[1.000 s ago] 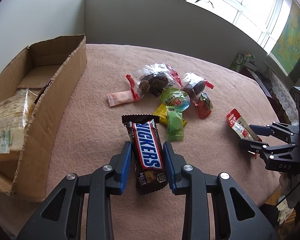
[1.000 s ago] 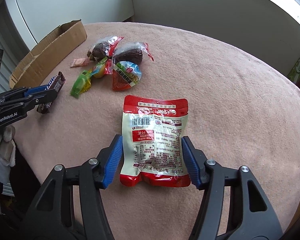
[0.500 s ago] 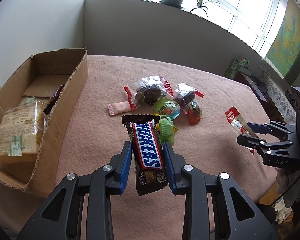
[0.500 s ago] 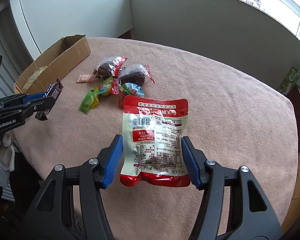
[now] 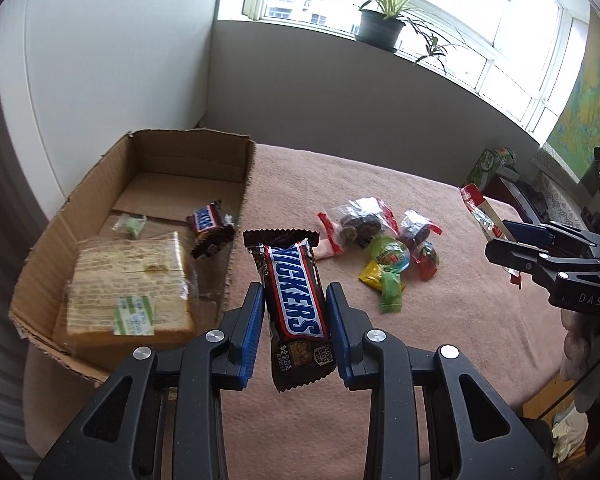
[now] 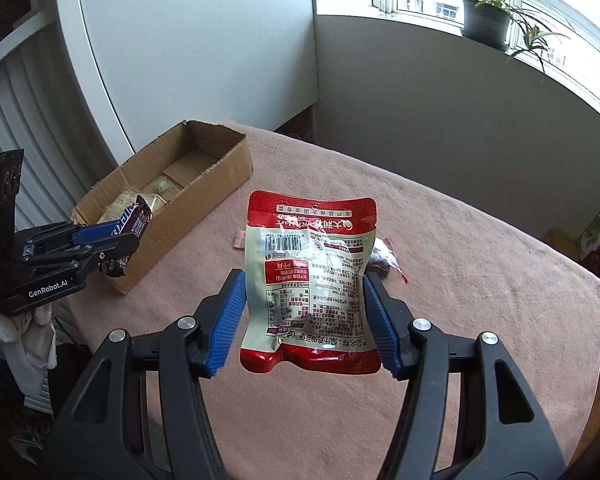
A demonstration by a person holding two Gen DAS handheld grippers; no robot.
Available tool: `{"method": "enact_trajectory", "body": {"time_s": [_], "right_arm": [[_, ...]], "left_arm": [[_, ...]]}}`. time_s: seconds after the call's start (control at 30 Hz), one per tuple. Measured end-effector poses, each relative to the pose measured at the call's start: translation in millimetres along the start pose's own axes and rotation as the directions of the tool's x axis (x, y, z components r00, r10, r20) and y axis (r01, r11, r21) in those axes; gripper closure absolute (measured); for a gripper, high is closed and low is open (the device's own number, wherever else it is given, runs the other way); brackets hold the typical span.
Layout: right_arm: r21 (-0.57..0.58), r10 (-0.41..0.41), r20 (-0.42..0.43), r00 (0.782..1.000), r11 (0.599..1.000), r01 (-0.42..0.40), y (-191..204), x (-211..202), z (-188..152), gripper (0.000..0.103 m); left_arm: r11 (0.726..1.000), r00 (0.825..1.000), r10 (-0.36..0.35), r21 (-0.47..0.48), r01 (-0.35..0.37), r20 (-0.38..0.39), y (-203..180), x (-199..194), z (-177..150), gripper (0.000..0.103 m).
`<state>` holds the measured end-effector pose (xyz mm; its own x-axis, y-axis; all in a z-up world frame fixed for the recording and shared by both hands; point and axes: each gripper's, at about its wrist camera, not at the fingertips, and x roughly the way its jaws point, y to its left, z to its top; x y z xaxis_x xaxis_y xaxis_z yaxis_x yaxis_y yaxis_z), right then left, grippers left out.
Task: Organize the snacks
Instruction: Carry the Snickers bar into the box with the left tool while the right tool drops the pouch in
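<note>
Gripping Snickers bar, left claw; right claw red pouch.

In the right wrist view the red pouch hides most of the loose snacks on the table. The bread's label is blurred, unreadable.

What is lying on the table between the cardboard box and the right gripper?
In the left wrist view, a cluster of small wrapped snacks lies on the pink cloth between the cardboard box and the right gripper.
</note>
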<state>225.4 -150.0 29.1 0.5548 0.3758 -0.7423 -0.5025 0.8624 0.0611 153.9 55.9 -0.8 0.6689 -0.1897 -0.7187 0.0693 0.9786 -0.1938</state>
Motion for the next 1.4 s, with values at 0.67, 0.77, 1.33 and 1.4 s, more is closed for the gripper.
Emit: {"method": "enact_trajectory", "body": {"time_s": [0.67,0.77,1.33,1.4], "right_arm": [[-0.088,0.108,-0.041,0.993,0.99,-0.111,114.4,97.5,99.3,0.04],[-0.089,0.123,-0.056,0.991,0.988,-0.128,124.5,113.5,107.5,0.039],[-0.117,0.103,-0.078,0.992,0.987,-0.111,145.5,157.9,122.6,0.011],[-0.114,0.106,-0.07,0.992,0.987,-0.114,145.2,155.2,122.6,0.01]], "left_arm": [[0.987,0.995,0.099,-0.129,-0.095,0.019,106.7,-12.6,5.1,0.073],[0.987,0.995,0.098,-0.13,-0.095,0.02,113.5,-10.8,6.1,0.073],[0.989,0.998,0.06,-0.137,-0.061,-0.01,125.1,3.8,9.6,0.069],[0.989,0.998,0.06,-0.135,-0.061,-0.01,123.7,3.8,9.0,0.056]]}}
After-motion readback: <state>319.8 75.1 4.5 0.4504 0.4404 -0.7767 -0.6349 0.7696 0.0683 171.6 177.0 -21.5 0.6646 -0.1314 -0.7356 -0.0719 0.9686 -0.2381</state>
